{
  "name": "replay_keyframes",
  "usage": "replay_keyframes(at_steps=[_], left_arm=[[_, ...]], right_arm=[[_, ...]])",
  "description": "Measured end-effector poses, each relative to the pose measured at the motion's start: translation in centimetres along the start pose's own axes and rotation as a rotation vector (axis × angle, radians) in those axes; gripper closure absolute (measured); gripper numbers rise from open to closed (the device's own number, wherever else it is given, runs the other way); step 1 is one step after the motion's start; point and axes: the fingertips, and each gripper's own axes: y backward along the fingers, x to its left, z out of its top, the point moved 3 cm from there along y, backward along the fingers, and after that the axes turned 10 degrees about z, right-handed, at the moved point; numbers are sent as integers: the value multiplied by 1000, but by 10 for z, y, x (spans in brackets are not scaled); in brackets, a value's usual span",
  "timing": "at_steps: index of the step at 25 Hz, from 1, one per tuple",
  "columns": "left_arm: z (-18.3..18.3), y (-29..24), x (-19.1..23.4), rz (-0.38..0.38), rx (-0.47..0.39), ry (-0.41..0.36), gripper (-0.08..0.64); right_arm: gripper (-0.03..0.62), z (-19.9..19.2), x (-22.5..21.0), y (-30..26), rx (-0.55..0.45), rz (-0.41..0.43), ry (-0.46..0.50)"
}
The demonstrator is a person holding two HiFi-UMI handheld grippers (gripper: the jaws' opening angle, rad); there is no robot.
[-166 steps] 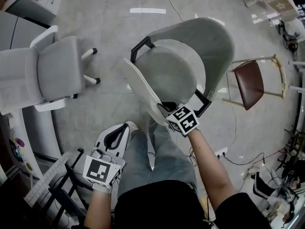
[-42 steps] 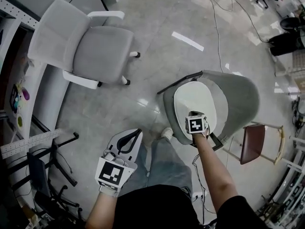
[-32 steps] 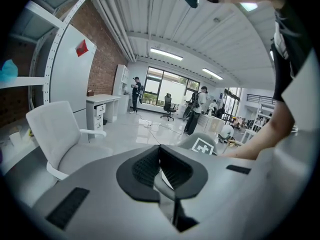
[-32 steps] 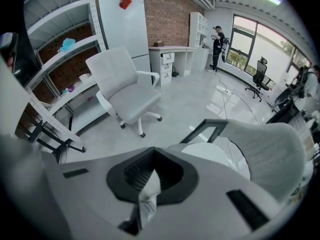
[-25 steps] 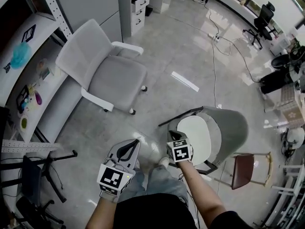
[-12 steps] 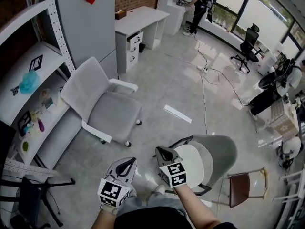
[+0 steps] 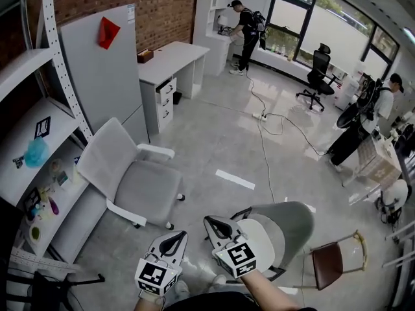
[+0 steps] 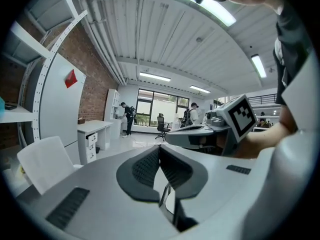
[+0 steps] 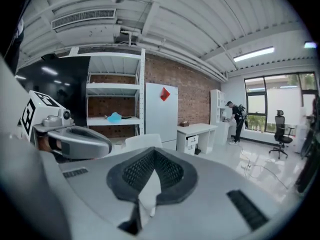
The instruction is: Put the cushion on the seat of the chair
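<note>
The white round cushion (image 7: 266, 235) lies on the seat of the grey tub chair (image 7: 295, 220) at the lower right of the head view. My right gripper (image 7: 211, 223) is raised in front of the chair's left edge, apart from the cushion, shut and holding nothing. My left gripper (image 7: 172, 238) hangs beside it to the left, also shut and holding nothing. In the left gripper view the pads of the left gripper (image 8: 160, 148) meet at the tip. The right gripper view shows the right gripper (image 9: 152, 152) with its pads together too.
A white office chair (image 7: 133, 181) stands to the left, by a grey cabinet (image 7: 104, 70) and shelving (image 7: 29, 148). A white desk (image 7: 172, 60) is at the back. A brown-seated wooden chair (image 7: 327, 261) sits right of the tub chair. A cable (image 7: 262, 135) crosses the floor. People stand far off.
Both grippers have risen, the right one most, up and off the cushion. The head view has tipped up to take in the room. The cushion stays on the seat.
</note>
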Motion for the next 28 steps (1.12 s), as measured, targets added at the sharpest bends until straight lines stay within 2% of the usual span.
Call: replay_keyframes(at_steps=[6,15,24,28], left_arm=[[30,-14,-15,-39,-59,-20,548],[55,-30,-35,-62,-121,-37,548],[65,-31,-45,-56,-150,-63,548],[64,-30,-52,-56,-149,-69,548]], right_arm=[[583,27,-15,25,-64,-11,51],[583,40,-35,44,-107,-23,72],[584,41,-38,53,-124,-29,115],[584,38,-38,59,-129,-31,103]])
